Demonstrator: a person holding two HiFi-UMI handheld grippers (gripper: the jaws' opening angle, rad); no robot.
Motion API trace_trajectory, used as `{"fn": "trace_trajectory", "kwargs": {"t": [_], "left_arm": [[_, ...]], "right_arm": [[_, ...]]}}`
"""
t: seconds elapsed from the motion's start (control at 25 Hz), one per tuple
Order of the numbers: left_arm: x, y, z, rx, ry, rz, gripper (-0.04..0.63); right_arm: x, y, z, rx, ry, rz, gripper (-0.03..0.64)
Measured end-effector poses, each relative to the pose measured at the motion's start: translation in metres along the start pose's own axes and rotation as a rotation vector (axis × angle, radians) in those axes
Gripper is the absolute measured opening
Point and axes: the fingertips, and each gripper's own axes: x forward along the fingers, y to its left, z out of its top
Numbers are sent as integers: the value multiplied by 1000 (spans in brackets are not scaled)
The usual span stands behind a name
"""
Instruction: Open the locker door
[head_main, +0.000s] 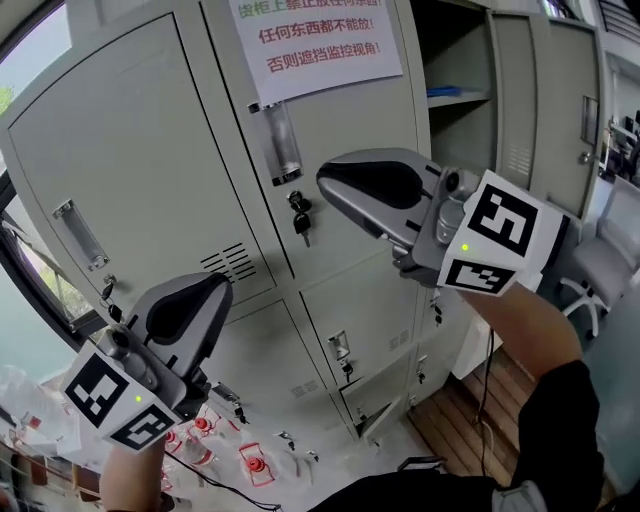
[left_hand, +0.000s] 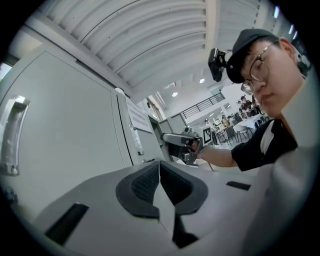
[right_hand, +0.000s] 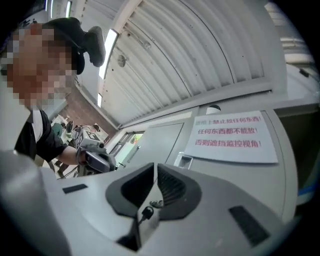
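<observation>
Closed locker doors (head_main: 130, 150) wall off upper left and centre. Keys (head_main: 300, 215) jut out mid-frame, just below-left of the right claw (head_main: 325, 182). Open compartment (head_main: 462, 135) upper right is passable; chair (head_main: 600, 265) crowds right edge.

1. Locker door (head_main: 350, 120): grey metal, upright, shut; upper row.
2. Handle (head_main: 282, 140): clear, vertical, near the door's left edge.
3. Key (head_main: 300, 215): in the lock below the handle.
4. Notice (head_main: 315, 40): white paper, red print, on the door's top.
</observation>
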Motion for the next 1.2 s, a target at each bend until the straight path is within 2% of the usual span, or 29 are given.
{"fn": "trace_trajectory", "kwargs": {"t": [0.16, 0.44, 0.68, 1.2], "left_arm": [[5, 0, 25, 55, -17, -8, 18], [7, -4, 48, 92, -30, -45, 18], [1, -9, 44, 113, -21, -60, 18], [-4, -11, 21, 77, 14, -96, 18]], "right_arm": [[19, -16, 8, -47, 47, -32, 66], [48, -27, 3, 90, 148, -35, 126], [61, -37, -10, 192, 210, -65, 142], [78, -40, -26, 181, 308, -93, 140]]}}
